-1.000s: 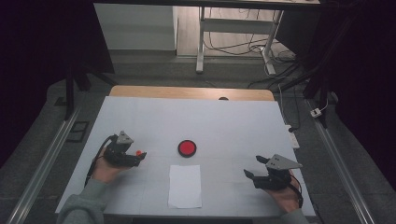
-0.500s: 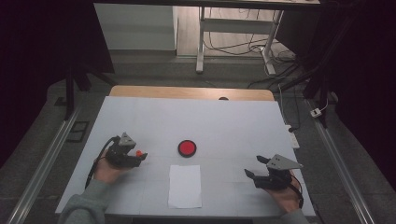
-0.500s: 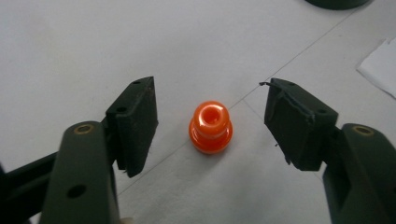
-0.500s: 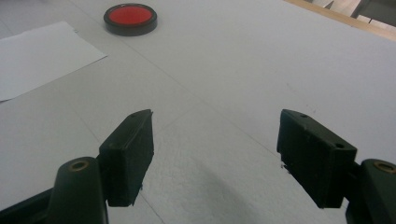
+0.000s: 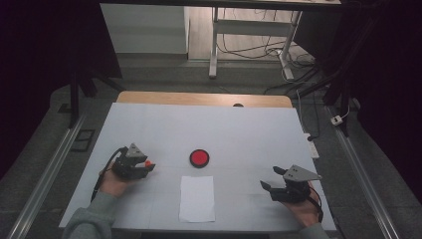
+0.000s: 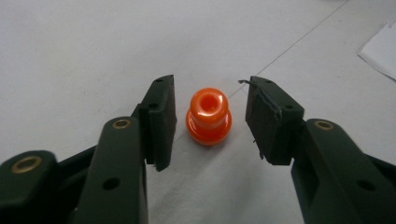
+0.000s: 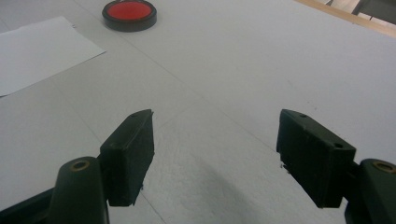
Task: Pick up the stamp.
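Observation:
A small glossy orange peg [image 6: 208, 116] with a rounded hollow top stands upright on the white table [image 5: 239, 134]. My left gripper [image 6: 210, 93] lies low on the table with the peg between its jaws. The jaws have just been closing, and a narrow gap still shows on each side of the peg, so the pads [image 6: 161, 116] do not press on it. In the high view the left gripper [image 5: 149, 166] is at the table's left, with the orange peg [image 5: 146, 163] at its tip. My right gripper [image 7: 215, 140] stands open over bare table, at the right front [image 5: 268, 178].
A red disc with a black rim [image 5: 199, 158] lies mid-table, also far left in the right gripper view [image 7: 129, 13]. A white sheet of paper [image 5: 197, 198] lies in front of it. A wooden strip [image 5: 204, 98] borders the table's far edge.
The left gripper's jaws have drawn in around the orange peg. Both hands stay where they were, and the right gripper is unchanged.

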Demonstrator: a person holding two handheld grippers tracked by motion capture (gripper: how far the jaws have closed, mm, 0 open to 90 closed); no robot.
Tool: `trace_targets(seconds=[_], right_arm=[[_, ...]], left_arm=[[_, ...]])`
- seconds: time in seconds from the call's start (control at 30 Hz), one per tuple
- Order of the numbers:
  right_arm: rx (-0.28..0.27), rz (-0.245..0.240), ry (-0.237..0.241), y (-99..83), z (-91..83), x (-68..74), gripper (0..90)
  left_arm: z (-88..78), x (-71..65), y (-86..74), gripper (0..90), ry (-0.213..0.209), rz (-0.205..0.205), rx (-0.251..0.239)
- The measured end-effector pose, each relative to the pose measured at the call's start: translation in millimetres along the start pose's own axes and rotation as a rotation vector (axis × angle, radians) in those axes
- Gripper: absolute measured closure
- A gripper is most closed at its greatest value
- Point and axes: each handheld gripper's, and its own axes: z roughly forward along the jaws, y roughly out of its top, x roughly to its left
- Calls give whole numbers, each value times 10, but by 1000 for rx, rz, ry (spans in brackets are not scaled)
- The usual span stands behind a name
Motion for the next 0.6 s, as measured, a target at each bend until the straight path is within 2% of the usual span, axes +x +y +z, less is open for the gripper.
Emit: trace_targets(seconds=[0.23,0.5,0.6], right_arm=[[1,-3,-2,0,-7,-4,272],[-2,-7,2,2,-7,-3,271],[-4,-5,0,11,-18,0,271]], left_arm=[[10,-1,-6,583,5,2,-2],[11,-3,-10,701,17,12,-9],[12,-2,-7,714,19,18,-13]])
